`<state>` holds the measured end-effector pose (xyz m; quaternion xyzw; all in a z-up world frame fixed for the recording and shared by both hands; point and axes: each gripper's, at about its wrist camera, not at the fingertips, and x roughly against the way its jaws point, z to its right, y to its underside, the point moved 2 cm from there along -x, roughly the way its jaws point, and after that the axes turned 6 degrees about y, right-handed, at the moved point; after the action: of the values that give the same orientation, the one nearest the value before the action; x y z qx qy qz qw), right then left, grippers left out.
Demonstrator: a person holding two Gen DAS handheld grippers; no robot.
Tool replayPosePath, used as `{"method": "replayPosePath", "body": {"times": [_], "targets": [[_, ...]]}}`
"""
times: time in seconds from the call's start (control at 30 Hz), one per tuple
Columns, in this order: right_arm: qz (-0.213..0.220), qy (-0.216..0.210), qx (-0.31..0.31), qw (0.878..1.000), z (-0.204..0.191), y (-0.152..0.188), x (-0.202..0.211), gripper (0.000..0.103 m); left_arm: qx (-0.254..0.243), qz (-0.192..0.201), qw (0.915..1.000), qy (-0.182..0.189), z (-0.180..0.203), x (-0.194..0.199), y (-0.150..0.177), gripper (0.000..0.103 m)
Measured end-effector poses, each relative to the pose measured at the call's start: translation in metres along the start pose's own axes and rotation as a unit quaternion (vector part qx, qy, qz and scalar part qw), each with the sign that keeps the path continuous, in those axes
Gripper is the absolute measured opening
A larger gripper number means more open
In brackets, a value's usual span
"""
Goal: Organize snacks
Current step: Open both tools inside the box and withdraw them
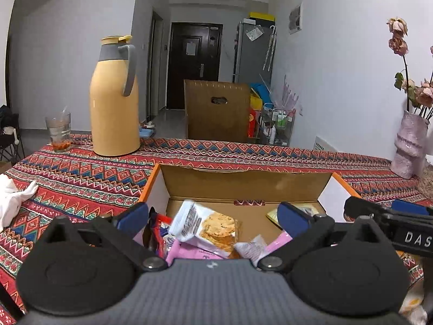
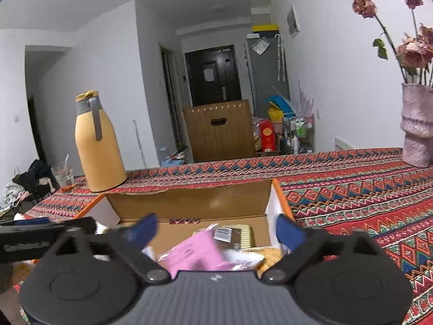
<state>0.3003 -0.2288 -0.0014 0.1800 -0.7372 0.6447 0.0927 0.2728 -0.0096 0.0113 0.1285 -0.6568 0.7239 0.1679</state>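
An open cardboard box [image 1: 243, 182] with orange edges sits on the patterned tablecloth and holds several snack packs. In the left wrist view my left gripper [image 1: 213, 215] hangs open over the box, its blue pads wide apart above a white cracker pack [image 1: 208, 224] that lies on pink packets [image 1: 194, 253]. In the right wrist view my right gripper [image 2: 216, 230] is open too, over the same box [image 2: 189, 197], with a pink packet [image 2: 197, 252] lying loose below the pads and a brown wafer pack [image 2: 238, 237] behind it. Neither gripper touches a pack.
A yellow thermos jug [image 1: 115, 100] and a glass [image 1: 58, 131] stand at the far left of the table [image 1: 81, 178]. A pink vase of dried roses [image 2: 418, 124] stands at the far right. White cloth [image 1: 13, 200] lies at the left edge. The right gripper's arm [image 1: 392, 222] reaches in beside the box.
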Motion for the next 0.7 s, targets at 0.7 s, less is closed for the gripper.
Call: {"method": "replayPosePath", "body": {"times": [0.7], "targets": [[0.029,0.012,-0.006,0.999,-0.001,-0.018,0.028,0.103,-0.01,0.017,0.9996,-0.018,0.01,0.023,-0.014,0.103]]}}
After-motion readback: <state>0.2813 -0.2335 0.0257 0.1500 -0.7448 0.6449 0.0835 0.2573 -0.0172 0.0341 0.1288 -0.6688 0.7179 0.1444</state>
